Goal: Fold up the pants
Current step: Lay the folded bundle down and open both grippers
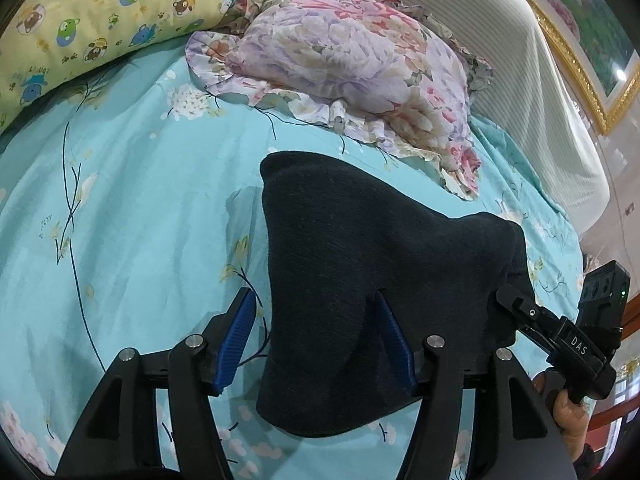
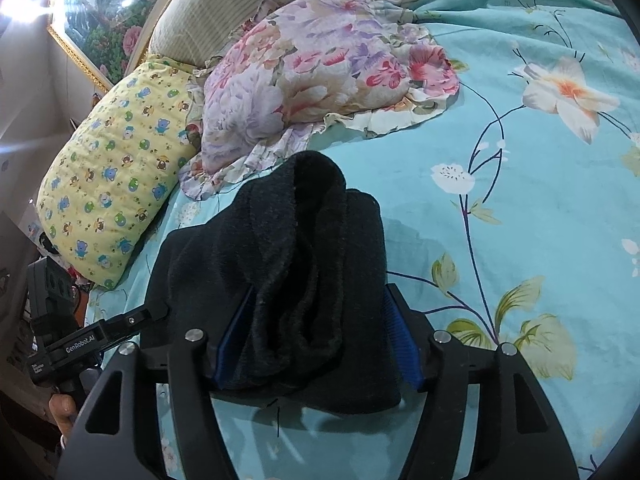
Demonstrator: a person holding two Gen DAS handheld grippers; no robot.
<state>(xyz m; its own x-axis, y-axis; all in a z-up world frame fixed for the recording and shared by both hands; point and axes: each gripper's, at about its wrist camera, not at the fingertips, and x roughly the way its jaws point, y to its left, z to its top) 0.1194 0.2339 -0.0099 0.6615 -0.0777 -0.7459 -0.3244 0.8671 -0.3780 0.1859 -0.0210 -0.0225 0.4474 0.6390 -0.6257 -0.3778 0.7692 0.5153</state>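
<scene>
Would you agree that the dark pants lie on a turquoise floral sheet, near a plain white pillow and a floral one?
Not quite: in the right wrist view the pillow beside the floral pillow is yellow with cartoon bears. The pants and turquoise sheet are as described.

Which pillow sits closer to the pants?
The floral purple-pink pillow, its frilled edge right beside the dark pants. The yellow cartoon-bear pillow lies farther off.

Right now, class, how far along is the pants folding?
Done: the dark pants are already a compact bundle on the bedsheet. In hand: the left gripper and right gripper each straddle it, fingers spread. Left: any final fold and smoothing.
</scene>
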